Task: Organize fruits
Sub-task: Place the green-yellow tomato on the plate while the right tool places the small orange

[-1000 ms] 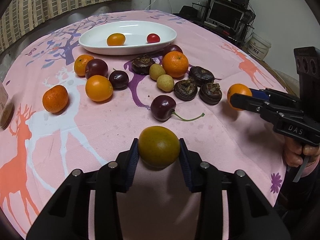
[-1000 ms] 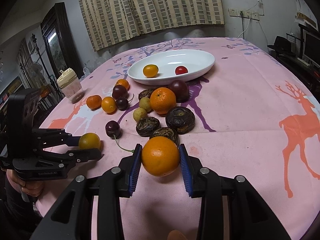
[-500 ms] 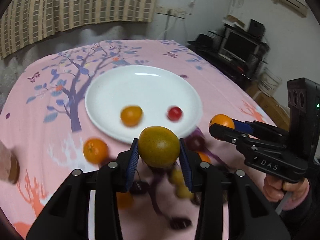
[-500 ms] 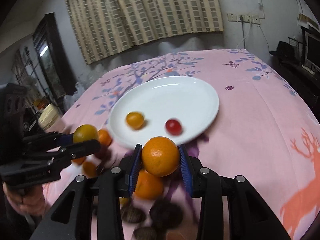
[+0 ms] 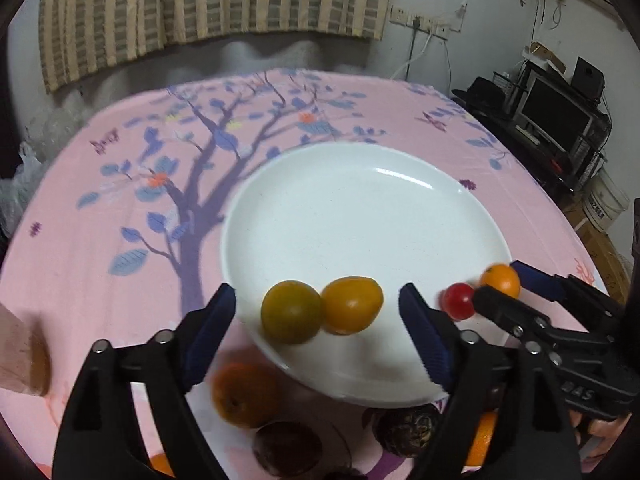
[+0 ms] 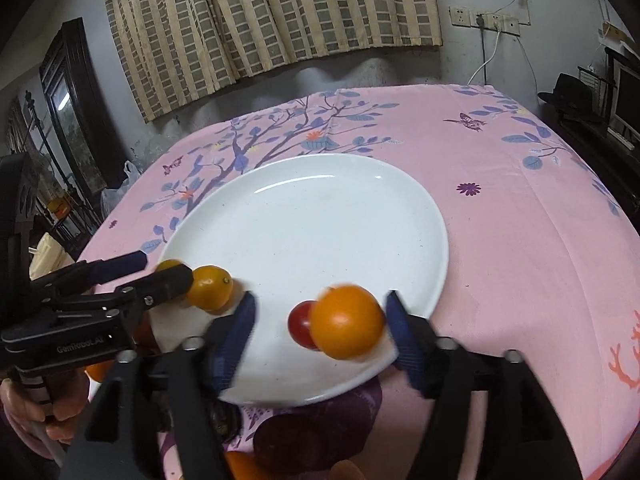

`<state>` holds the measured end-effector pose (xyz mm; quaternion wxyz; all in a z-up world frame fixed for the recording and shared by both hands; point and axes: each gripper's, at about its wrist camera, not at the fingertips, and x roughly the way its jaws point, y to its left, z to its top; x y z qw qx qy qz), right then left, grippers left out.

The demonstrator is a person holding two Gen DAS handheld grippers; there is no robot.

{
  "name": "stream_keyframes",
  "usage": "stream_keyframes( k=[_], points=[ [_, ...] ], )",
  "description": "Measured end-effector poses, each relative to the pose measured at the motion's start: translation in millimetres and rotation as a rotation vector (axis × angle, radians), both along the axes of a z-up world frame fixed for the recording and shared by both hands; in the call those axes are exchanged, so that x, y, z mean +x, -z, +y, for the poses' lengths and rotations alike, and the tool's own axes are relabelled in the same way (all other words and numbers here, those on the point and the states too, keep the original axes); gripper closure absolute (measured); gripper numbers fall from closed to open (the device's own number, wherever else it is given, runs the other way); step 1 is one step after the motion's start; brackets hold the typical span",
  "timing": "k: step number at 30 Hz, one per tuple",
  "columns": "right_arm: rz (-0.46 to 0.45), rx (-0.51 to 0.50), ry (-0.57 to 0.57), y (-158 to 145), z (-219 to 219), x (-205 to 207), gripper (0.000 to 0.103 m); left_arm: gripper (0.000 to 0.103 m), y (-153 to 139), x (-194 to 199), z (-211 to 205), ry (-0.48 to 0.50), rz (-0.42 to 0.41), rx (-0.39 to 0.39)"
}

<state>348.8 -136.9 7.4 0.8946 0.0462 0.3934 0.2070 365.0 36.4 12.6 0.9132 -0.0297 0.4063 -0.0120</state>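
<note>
Over the near rim of the white oval plate (image 5: 400, 184), left gripper (image 5: 316, 312) with jaws spreading, blue pads clear of the greenish-yellow citrus fruit (image 5: 291, 311) between them. Just right of it, touching, an orange kumquat-like fruit (image 5: 352, 305), long axis running across the view. Right gripper (image 6: 320, 320) likewise opening above the plate's near-right edge, round orange (image 6: 347, 322) between its pads, free of the left pad, right-side contact unclear. Behind it, a red cherry tomato (image 6: 300, 328). Beyond the near rim, on the pink tablecloth (image 6: 520, 208), more fruit, blurred.
</note>
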Motion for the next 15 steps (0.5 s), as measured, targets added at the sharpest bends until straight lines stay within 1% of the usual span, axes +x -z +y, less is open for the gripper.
stream_keyframes(
  k=[2, 3, 4, 6, 8, 11, 13, 15],
  points=[
    [-0.016, 0.021, 0.004, -6.9, -7.2, -9.7, 0.016, 0.01, -13.7, -10.9, 3.7, 0.004, -0.038, 0.007],
    [-0.019, 0.034, 0.005, -8.4, -11.4, -14.1, 0.016, 0.005, -21.7, -18.2, 7.1, 0.004, -0.064, 0.002],
    [-0.02, 0.057, 0.002, -8.7, -17.0, -21.1, 0.016, 0.005, -27.6, -24.6, 10.7, -0.004, -0.085, 0.0],
    [-0.009, 0.082, -0.002, -5.9, -25.4, -31.6, 0.016, 0.005, -34.7, -36.4, 19.0, -0.027, -0.1, 0.001],
    [0.03, 0.093, -0.001, 0.0, -32.9, -41.5, 0.016, 0.005, -33.1, -48.2, 27.1, -0.034, -0.093, -0.017],
    [0.081, 0.108, -0.027, 6.1, -39.5, -60.4, 0.016, 0.005, -20.9, -74.2, 39.6, -0.047, -0.069, -0.055],
    [0.089, 0.097, -0.049, 7.2, -41.1, -75.1, 0.016, 0.005, -13.5, -92.5, 43.1, -0.039, -0.059, -0.074],
    [0.078, 0.079, -0.08, 8.8, -40.8, -98.4, 0.016, 0.005, -5.1, -113.0, 43.0, -0.018, -0.053, -0.082]
  ],
)
